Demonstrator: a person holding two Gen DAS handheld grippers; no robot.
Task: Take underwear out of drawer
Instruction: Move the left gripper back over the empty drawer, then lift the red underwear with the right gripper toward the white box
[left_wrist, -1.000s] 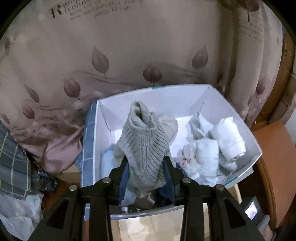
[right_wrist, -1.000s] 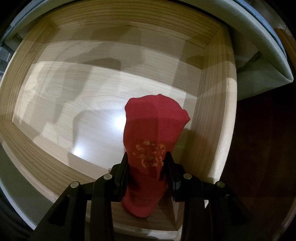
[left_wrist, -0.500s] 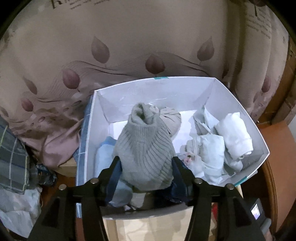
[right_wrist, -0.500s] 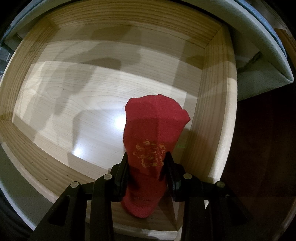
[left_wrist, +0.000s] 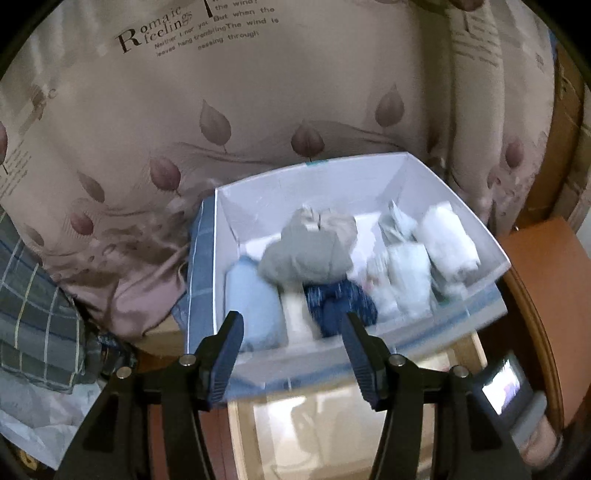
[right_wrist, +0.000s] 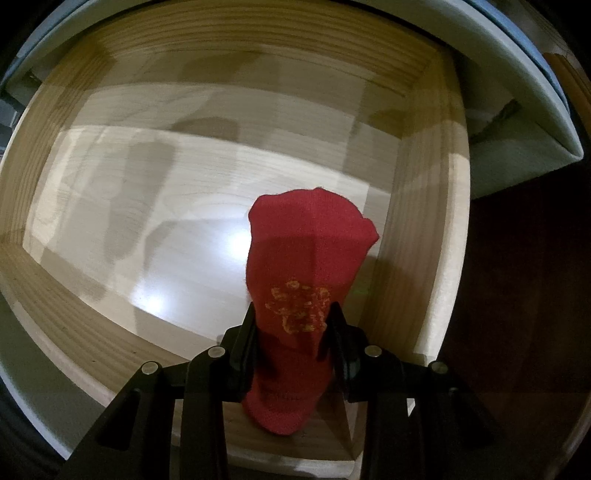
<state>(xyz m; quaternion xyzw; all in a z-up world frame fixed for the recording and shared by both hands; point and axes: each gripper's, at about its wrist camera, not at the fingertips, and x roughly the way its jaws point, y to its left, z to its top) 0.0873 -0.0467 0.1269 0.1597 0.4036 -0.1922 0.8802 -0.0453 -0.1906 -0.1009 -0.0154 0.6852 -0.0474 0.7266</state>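
Claw work first: the left claw (left_wrist: 291, 332) now stands wide apart with nothing between its prongs, having let go of the grey ribbed knitted roll (left_wrist: 306, 254), which lies just ahead in the white cardboard box (left_wrist: 332, 177) atop the other bundles (one more piece delivered). Right claw (right_wrist: 291, 332) stays clamped on a red fabric roll with a yellow print (right_wrist: 306, 280), above the pale wooden drawer (right_wrist: 421, 229). Beyond it the drawer floor is bare, its right wall close.
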